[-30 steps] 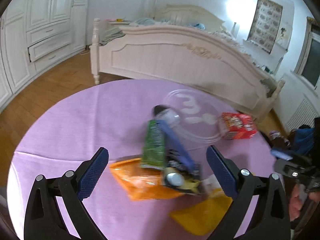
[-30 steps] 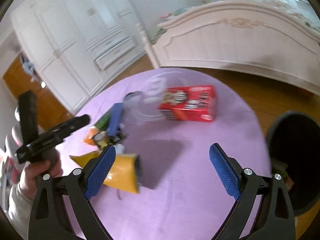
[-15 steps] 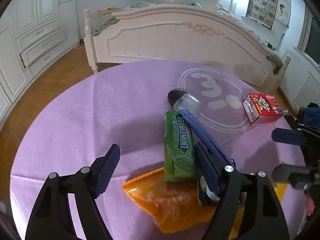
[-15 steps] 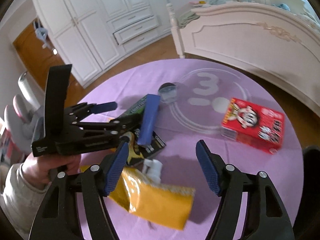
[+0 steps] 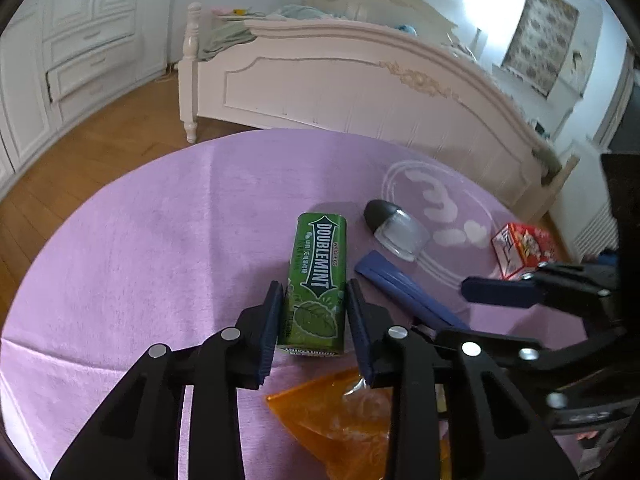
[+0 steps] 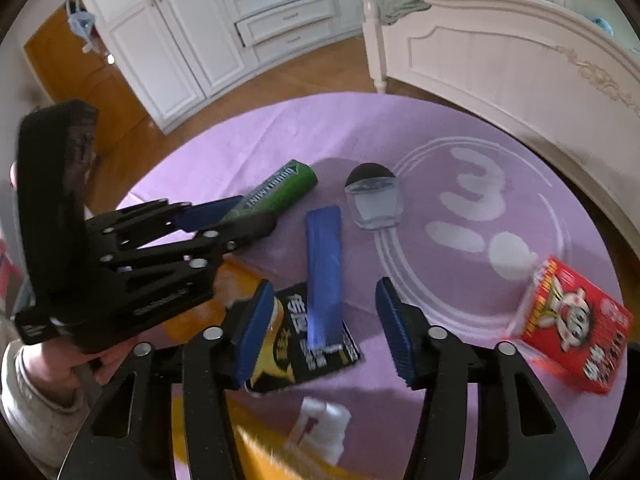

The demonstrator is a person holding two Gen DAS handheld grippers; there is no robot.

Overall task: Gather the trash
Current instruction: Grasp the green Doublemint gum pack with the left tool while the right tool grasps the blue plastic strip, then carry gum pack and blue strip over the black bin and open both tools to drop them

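The left hand-held gripper (image 5: 313, 320) is closing around the green Doublemint gum box (image 5: 319, 278) lying on the purple tabletop (image 5: 160, 240); its pads flank the near end, not yet clearly pressing. Gripped so near its end, the box could pivot or slip out. The right hand-held gripper (image 6: 325, 328), also closing, straddles a blue wrapper (image 6: 324, 276) atop a black packet (image 6: 316, 354), and might pinch both. A second ago both stood wide apart, farther back.

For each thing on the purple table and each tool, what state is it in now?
Left tool: closing around the green gum pack, which lies flat.
Right tool: closing over the blue wrapper, not gripping yet.
Clear jar: on its side.
Red box: closed.
Orange bag: crumpled.
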